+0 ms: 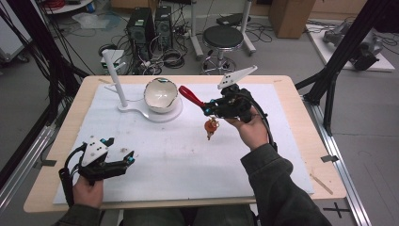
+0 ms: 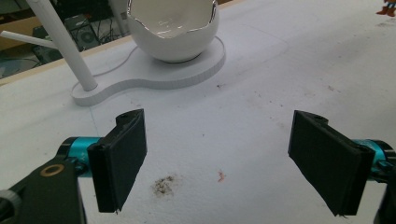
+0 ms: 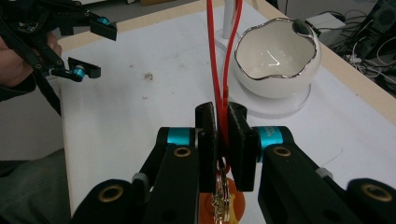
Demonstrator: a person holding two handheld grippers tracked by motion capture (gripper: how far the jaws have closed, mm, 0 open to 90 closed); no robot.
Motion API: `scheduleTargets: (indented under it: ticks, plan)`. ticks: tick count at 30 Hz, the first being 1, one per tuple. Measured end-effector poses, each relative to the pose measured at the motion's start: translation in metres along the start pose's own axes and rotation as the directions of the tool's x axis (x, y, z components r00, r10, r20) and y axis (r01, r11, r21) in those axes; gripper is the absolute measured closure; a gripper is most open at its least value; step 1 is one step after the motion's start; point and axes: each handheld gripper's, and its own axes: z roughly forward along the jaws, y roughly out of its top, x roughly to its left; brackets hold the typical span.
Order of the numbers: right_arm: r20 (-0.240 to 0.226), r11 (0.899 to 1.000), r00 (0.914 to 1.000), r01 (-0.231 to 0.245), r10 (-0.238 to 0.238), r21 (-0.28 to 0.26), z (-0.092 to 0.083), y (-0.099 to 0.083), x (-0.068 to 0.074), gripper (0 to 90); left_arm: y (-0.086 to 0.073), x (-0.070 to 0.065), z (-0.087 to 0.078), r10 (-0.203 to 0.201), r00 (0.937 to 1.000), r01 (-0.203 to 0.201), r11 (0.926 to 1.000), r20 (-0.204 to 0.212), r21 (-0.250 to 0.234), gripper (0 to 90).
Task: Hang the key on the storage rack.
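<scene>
Honestly nothing readable anywhere from where I'm standing. No label or brand on the white bowl (image 1: 160, 95), none on its white stand (image 1: 141, 110), and the computer towers (image 1: 149, 28) on the floor are too small and dark to make out any lettering.

A light wooden tabletop (image 1: 301, 136) stands on a grey floor (image 1: 371, 108). Beyond its far edge are a round black stool on a chrome base (image 1: 222, 37) and two black computer towers (image 1: 149, 27) amid tangled cables. A brown cardboard box (image 1: 291, 16) sits far right; black metal frame struts (image 1: 346, 47) flank both sides.
</scene>
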Motion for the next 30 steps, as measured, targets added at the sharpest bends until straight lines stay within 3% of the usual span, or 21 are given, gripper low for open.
scheduleTargets:
  ticks: [22,30]
  plan:
    - [-0.046,0.999,0.9984,0.034,-0.033,0.006,0.041,0.031,0.007,83.2,-0.001,0.001,0.000,-0.006,1.0000,0.006,1.0000,0.002,-0.003,19.9]
    - [-0.043,0.999,0.9982,0.042,-0.041,0.005,0.053,0.038,0.009,83.2,-0.001,0.001,0.000,-0.006,1.0000,0.006,1.0000,0.001,-0.006,19.9]
